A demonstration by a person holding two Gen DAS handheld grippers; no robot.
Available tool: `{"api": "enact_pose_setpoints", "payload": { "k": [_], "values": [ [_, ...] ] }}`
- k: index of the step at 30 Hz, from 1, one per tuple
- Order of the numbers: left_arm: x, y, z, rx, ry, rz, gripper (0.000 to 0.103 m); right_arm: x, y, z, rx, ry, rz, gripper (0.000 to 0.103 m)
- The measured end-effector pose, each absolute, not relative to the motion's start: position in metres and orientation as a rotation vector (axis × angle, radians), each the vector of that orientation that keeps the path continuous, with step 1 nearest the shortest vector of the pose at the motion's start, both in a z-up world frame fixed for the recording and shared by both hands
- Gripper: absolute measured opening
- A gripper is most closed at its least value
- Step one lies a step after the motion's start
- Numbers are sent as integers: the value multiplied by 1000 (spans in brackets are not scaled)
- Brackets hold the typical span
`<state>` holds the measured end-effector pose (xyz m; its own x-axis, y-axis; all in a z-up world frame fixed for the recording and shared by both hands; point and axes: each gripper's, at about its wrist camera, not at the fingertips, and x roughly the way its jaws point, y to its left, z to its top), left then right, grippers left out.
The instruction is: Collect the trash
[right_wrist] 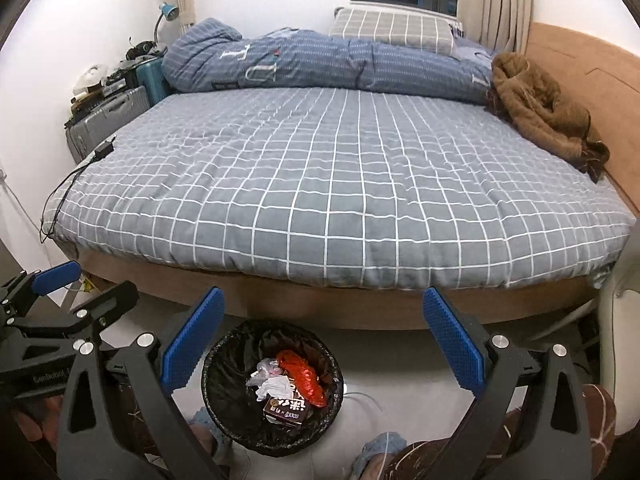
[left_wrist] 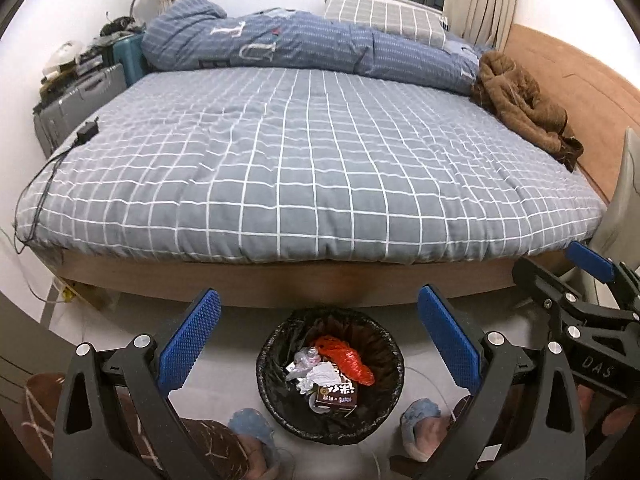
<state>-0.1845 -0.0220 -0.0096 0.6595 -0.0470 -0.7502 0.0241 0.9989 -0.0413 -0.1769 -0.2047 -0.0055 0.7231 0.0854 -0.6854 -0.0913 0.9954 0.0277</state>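
A round bin with a black liner (left_wrist: 280, 340) (right_wrist: 224, 360) stands on the floor at the foot of the bed. Inside lie a red plastic bag (left_wrist: 348, 358) (right_wrist: 302, 378), crumpled white paper (left_wrist: 318, 376) (right_wrist: 274, 386) and a brown snack box (left_wrist: 336, 396) (right_wrist: 286, 406). My left gripper (left_wrist: 320, 344) hangs above the bin, open, nothing between its blue pads. My right gripper (right_wrist: 324, 346) is open too, empty, above and right of the bin. Each gripper shows at the edge of the other's view: the right gripper (left_wrist: 560, 276) and the left gripper (right_wrist: 92, 288).
A bed with a grey checked cover (left_wrist: 300, 160) (right_wrist: 340, 180) fills the view beyond the bin. On it lie a blue quilt (left_wrist: 280, 44), a brown garment (left_wrist: 520, 100) and a black charger with cable (left_wrist: 87, 132). Suitcases (left_wrist: 80, 96) stand at the left. A person's slippered feet (left_wrist: 420, 420) flank the bin.
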Motion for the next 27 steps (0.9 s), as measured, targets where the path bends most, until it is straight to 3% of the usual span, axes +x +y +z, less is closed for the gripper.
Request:
{"api": "enact_pose_setpoints", "payload": {
  "k": [27],
  "values": [
    [-197, -27, -12, 44, 855, 10, 97, -190, -209, -2, -2, 758, 74, 95]
  ]
}}
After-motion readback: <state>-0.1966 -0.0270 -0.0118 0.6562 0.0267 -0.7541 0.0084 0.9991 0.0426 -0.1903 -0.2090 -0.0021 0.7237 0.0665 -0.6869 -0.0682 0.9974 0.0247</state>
